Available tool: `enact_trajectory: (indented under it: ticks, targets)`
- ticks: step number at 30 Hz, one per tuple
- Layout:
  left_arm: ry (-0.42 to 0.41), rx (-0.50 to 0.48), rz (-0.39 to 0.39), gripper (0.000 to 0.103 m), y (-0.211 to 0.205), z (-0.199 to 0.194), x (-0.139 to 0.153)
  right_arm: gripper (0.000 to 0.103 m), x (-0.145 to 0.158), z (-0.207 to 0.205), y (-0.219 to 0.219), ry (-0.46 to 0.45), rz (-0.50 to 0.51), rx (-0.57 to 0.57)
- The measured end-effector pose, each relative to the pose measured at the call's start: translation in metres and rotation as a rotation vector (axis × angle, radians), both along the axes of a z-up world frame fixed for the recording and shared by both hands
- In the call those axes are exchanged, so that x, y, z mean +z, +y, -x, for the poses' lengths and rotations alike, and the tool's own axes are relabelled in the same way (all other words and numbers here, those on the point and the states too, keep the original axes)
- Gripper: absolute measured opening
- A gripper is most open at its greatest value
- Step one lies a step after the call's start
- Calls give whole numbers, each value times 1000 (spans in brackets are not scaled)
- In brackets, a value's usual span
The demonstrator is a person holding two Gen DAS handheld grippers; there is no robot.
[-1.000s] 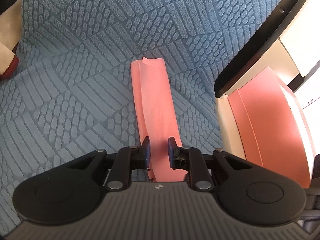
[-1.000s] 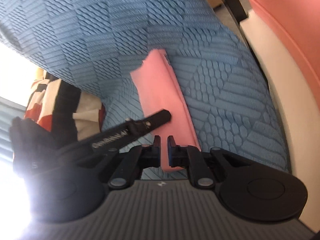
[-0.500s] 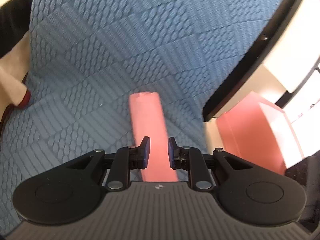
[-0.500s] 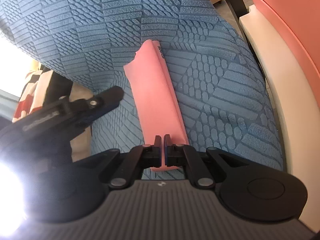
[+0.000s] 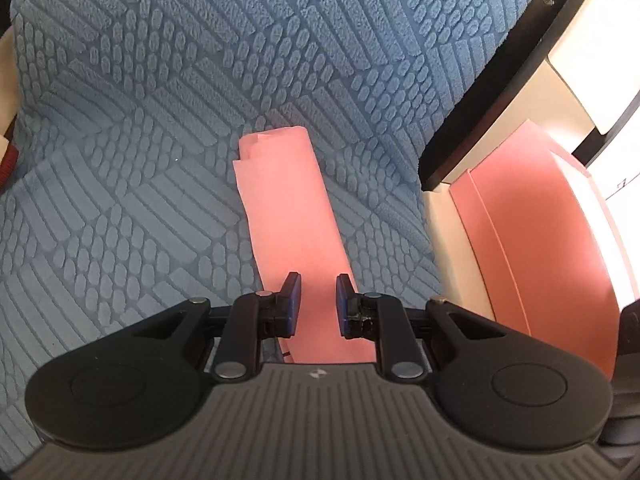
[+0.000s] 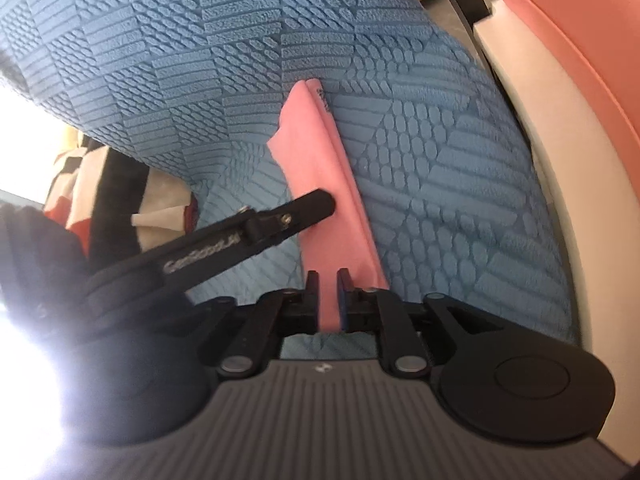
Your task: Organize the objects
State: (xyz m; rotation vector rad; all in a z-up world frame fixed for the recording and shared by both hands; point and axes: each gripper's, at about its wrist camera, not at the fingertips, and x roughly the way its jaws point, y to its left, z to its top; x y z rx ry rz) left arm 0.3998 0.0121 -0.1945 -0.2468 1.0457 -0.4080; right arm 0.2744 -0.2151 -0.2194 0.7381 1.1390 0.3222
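Pink folded cloth [image 5: 288, 216] is seen lying as a long, narrow strip on a blue textured cover [image 5: 160, 100], its far end uneven with one layer sticking out to the side. The left tool [image 5: 318, 294] is held over the near end of the cloth with its jaws narrowly apart, and nothing is seen pressed between the pads. In the right wrist view the same cloth [image 6: 320, 160] is seen running between the jaws of the right tool [image 6: 328, 292], which are opening; a slim gap shows on either side of the fabric. The left tool [image 6: 316, 204] is seen there reaching in from the left, its tip at the cloth's middle. A pink board [image 5: 540, 248] stands beside the cover, at the right
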Motion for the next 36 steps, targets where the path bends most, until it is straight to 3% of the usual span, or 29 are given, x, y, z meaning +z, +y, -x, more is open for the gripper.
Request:
enact_trajectory:
  ticks: [3, 5, 10, 25, 36]
  targets:
    - [8, 9, 8, 21, 1, -2, 0, 44, 2, 14, -5, 30, -77, -34]
    - [10, 13, 11, 21, 2, -3, -1, 50, 3, 23, -8, 52, -92, -62]
    - [15, 21, 22, 21, 6, -4, -5, 51, -10, 28, -12, 116, -117, -106]
    - [35, 49, 72, 21, 14, -7, -9, 51, -19, 23, -16, 100, -173, -173]
    - [42, 103, 127, 21, 16, -15, -15, 51, -7, 28, -18, -7, -175, -169]
